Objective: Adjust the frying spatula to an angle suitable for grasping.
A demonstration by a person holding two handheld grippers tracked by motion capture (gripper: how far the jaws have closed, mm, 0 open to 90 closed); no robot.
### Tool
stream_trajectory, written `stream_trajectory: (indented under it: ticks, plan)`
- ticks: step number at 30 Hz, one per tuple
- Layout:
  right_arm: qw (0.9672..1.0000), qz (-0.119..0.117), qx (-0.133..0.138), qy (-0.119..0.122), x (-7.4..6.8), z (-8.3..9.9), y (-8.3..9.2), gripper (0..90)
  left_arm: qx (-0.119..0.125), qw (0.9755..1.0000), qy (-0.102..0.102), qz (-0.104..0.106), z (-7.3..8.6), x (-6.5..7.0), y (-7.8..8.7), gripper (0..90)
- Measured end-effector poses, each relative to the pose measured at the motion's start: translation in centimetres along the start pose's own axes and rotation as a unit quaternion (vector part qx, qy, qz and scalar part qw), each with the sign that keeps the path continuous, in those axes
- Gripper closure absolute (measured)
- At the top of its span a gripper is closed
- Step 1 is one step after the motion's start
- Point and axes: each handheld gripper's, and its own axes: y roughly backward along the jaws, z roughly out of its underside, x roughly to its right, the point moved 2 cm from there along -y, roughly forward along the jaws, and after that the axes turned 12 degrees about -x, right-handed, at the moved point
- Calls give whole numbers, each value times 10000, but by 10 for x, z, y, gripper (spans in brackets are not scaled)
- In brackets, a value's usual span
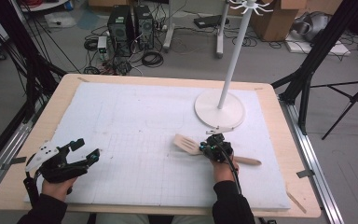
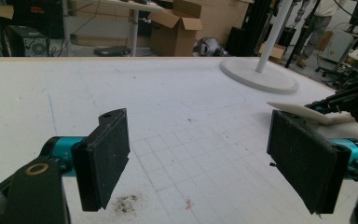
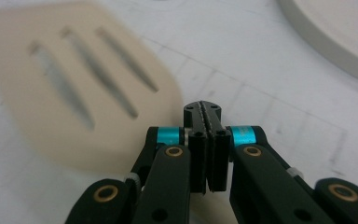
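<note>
A pale wooden slotted spatula [image 1: 189, 144] lies on the white foam board, blade to the left and handle end [image 1: 254, 161] to the right. My right gripper [image 1: 214, 145] sits over its neck. In the right gripper view its jaws are pressed together at the gripper tip [image 3: 203, 110], nothing shows between them, and the blurred blade [image 3: 88, 93] runs under them. My left gripper [image 1: 89, 151] rests at the board's front left. It stands wide open [image 2: 198, 154] above bare board, and its black pads [image 2: 105, 156] hold nothing. The spatula blade [image 2: 298, 111] shows beyond its right jaw.
A white coat stand with a round base [image 1: 219, 110] stands on the board just behind the right gripper. The board [image 1: 135, 121] covers a wooden table [image 1: 289, 140]. Computers, cables and boxes lie on the floor beyond.
</note>
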Motion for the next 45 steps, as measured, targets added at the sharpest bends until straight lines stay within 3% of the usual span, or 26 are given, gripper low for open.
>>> stream_trajectory:
  ticks: [3,7,11,31,34,37,41,43,45]
  plan:
    - [9998,-136,106,62,-13,1,-2,893,2,10000,18,-9,0,0,0,212]
    - [9995,-30,170,276,-28,1,-5,893,25,10000,17,-13,0,0,1,213]
    - [9993,-148,274,221,-29,4,-5,893,17,10000,23,-15,0,0,1,213]
    - [9943,-761,445,595,-70,5,-10,893,-16,10000,-21,-17,0,1,0,213]
    - [9947,-750,538,463,-66,4,-7,713,-14,10000,-18,-4,1,1,0,213]
    - [9945,-713,691,327,-53,7,4,684,-35,10000,13,7,1,0,0,212]
    - [9933,-546,1007,122,-29,14,29,422,-104,9999,-13,59,1,1,-2,207]
    - [9930,-482,1063,155,-18,20,42,363,-143,9998,7,121,1,2,-5,197]
    - [9925,-243,1163,286,-6,28,56,306,-184,9997,-16,174,1,4,-7,177]
